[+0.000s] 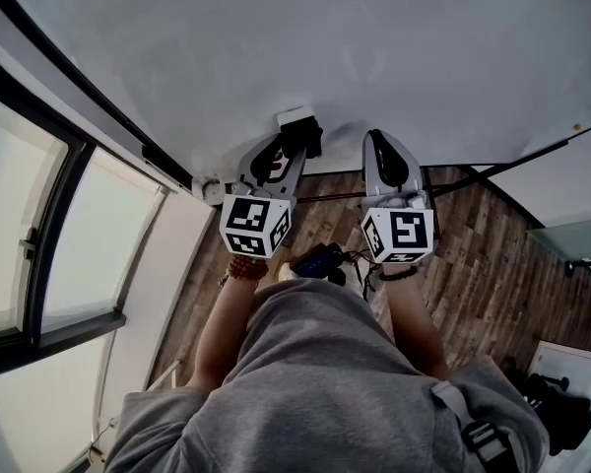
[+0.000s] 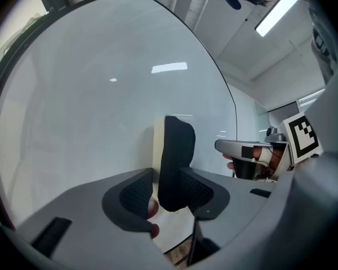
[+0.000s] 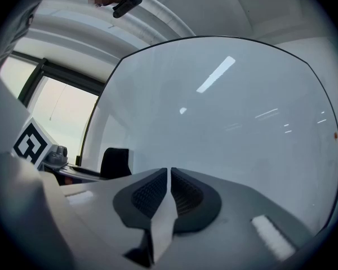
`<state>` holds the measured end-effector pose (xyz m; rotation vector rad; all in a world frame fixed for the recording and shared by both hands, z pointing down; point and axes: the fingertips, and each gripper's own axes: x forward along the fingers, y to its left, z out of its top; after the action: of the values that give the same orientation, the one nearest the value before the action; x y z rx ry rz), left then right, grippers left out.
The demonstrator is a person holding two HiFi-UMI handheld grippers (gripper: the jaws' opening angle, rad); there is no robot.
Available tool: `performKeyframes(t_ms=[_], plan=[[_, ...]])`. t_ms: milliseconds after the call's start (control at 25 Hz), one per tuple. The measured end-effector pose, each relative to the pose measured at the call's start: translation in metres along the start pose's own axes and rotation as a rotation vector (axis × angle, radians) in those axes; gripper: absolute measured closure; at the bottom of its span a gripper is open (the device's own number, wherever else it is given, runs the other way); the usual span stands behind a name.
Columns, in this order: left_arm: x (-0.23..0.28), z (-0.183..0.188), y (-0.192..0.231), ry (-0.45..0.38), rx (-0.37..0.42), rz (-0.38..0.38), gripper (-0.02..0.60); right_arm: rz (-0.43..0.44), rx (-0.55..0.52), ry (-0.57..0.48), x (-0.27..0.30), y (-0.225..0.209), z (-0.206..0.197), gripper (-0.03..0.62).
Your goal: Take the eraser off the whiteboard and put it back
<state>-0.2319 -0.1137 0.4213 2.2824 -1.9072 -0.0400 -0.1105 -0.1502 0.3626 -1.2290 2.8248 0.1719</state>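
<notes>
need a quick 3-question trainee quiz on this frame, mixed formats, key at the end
1. Which gripper has the eraser between its jaws? A) left B) right C) neither
2. True or false: the right gripper has its jaws wide apart.
3. Fill in: both grippers face the ____.
Key: 1 A, the left gripper. 2 false, its jaws are together with nothing between them. 3 whiteboard.

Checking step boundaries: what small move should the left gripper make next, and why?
Probably back the left gripper straight off the whiteboard. The eraser sits flat on the board between its jaws, with a gap at one pad, so it looks released. The right gripper is shut, empty.
</notes>
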Motion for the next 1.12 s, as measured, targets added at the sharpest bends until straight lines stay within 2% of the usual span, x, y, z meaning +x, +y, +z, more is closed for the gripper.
performKeyframes(t_ms=[280,480,600,1120], plan=[[0.001,0.001,-0.003,-0.009,0.007,-0.005,0.425,0.029,-0.04,-0.014,0.002,0.01,0.005,0.56],[0.0,0.001,0.002,-0.016,0.005,0.013,0.423,0.184,-0.108,-0.058,0.007,0.05,0.017,0.56],[0.0,0.001,0.002,-0.016,0.014,0.015,0.423,0.236,-0.11,-0.064,0.009,0.066,0.02,0.56],[-0.003,0.001,-0.001,-0.019,0.032,-0.005,0.425,0.227,-0.084,-0.051,0.009,0.067,0.017,0.56]])
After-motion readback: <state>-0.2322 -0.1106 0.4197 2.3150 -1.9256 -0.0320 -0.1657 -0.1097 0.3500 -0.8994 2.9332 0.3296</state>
